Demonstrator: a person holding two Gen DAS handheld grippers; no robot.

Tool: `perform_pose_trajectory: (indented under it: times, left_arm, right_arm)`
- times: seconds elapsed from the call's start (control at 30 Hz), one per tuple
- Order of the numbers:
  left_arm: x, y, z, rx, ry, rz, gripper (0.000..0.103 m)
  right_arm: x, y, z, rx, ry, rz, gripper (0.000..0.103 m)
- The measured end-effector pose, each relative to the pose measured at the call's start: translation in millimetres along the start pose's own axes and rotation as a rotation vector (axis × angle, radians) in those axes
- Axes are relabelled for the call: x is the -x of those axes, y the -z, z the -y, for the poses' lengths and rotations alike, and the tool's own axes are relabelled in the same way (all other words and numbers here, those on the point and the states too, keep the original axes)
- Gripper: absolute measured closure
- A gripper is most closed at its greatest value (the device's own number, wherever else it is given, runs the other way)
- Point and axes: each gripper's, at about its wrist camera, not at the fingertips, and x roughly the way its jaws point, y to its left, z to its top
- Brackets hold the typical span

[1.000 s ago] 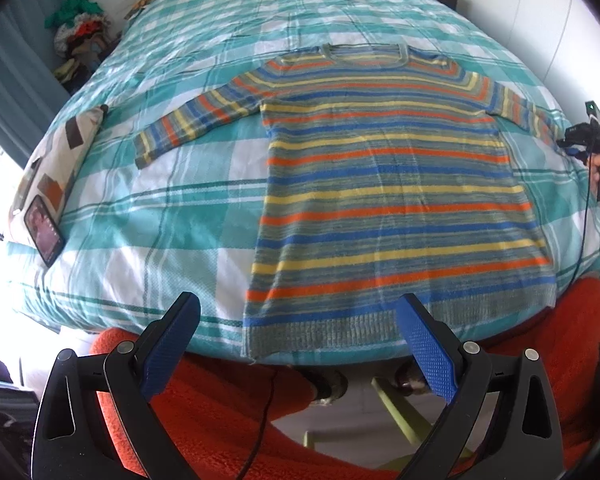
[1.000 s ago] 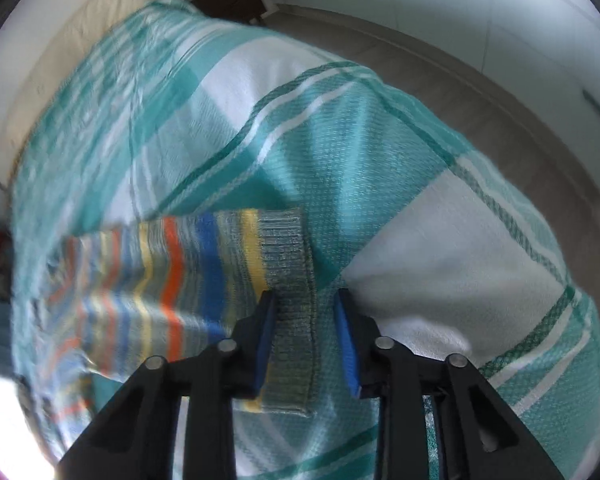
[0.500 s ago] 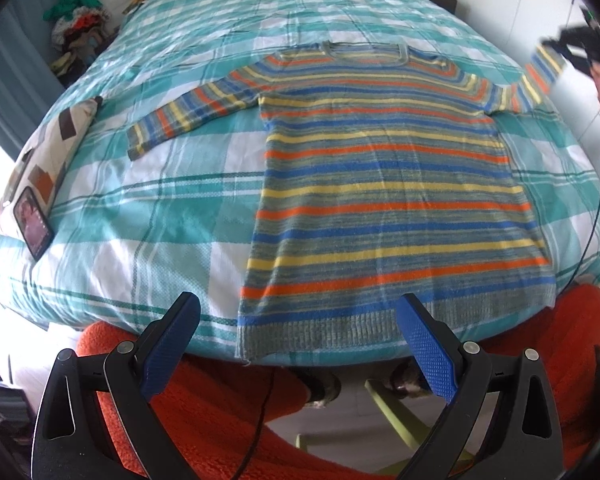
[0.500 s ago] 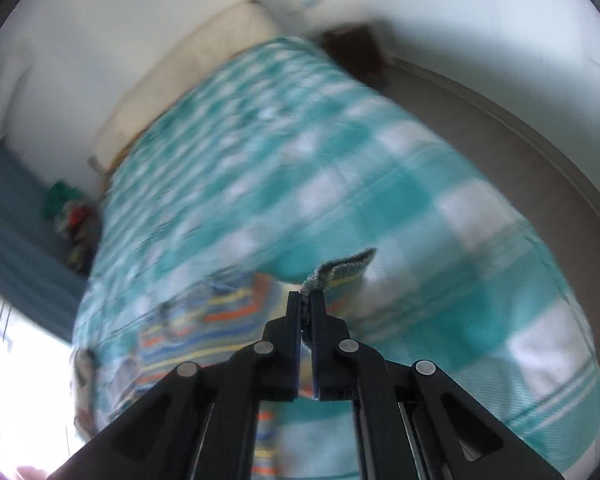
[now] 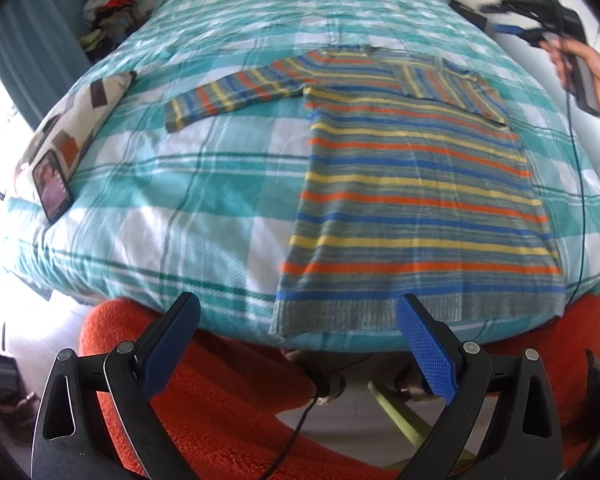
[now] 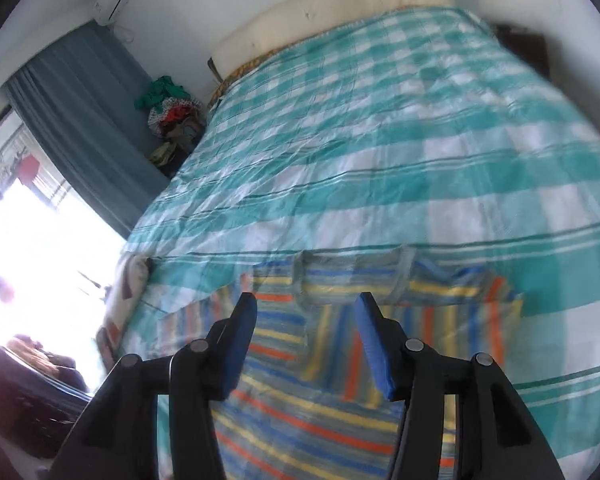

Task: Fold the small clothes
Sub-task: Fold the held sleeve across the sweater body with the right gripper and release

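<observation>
A striped knit sweater [image 5: 416, 200] lies flat on the teal checked bed cover [image 5: 188, 200]. Its right sleeve [image 5: 448, 86] is folded across the chest, and the left sleeve [image 5: 236, 94] stretches out to the left. My left gripper [image 5: 300, 332] hangs open over the bed's near edge, by the sweater's hem, with nothing in it. My right gripper [image 6: 306, 320] hovers above the folded sleeve [image 6: 416, 332] with its jaws opening and nothing between them. In the left wrist view the right gripper [image 5: 512, 16] is up at the far right, held by a hand [image 5: 596, 76].
A patterned cushion [image 5: 72, 128] with a phone [image 5: 52, 186] on it lies at the bed's left edge. An orange fleece [image 5: 220, 412] lies below the near edge. A cable [image 5: 580, 184] hangs down the right side. A pile of clothes [image 6: 172, 116] sits by the curtain.
The right gripper closed on the right sleeve's cuff, carried it up and across onto the chest, and let go. The left gripper drifted left along the bed's near edge.
</observation>
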Motion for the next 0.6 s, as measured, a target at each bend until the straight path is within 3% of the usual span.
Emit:
perform_pose_trajectory:
  times: [0.13, 0.23, 0.37, 0.43, 0.47, 0.53, 0.57, 0.6]
  left_arm:
    - [-11, 3, -5, 0.016, 0.006, -0.033, 0.004]
    - [-13, 0, 2, -0.005, 0.007, -0.040, 0.004]
    - [-5, -5, 18, -0.053, 0.012, -0.013, 0.004]
    - [0, -6, 23, -0.071, 0.004, -0.002, 0.004]
    - [1, -6, 24, -0.075, -0.001, 0.001, 0.004]
    - [4, -4, 24, -0.076, -0.012, 0.009, 0.004]
    - [4, -3, 23, -0.072, -0.016, 0.008, 0.004]
    - [1, -1, 21, -0.064, -0.018, 0.000, 0.004]
  right_arm:
    - [-2, 24, 46, 0.103, 0.177, -0.119, 0.054]
    - [-22, 54, 61, 0.094, 0.158, -0.210, 0.071]
    - [-61, 83, 73, 0.022, 0.142, -0.252, 0.071]
    - [-77, 97, 87, -0.023, 0.205, -0.280, 0.071]
    - [-86, 106, 103, -0.049, 0.291, -0.320, 0.075]
    - [-76, 108, 123, -0.103, 0.346, -0.297, 0.103]
    - [-67, 105, 125, -0.092, 0.409, -0.274, 0.103]
    - [-59, 103, 123, -0.060, 0.459, -0.259, 0.092]
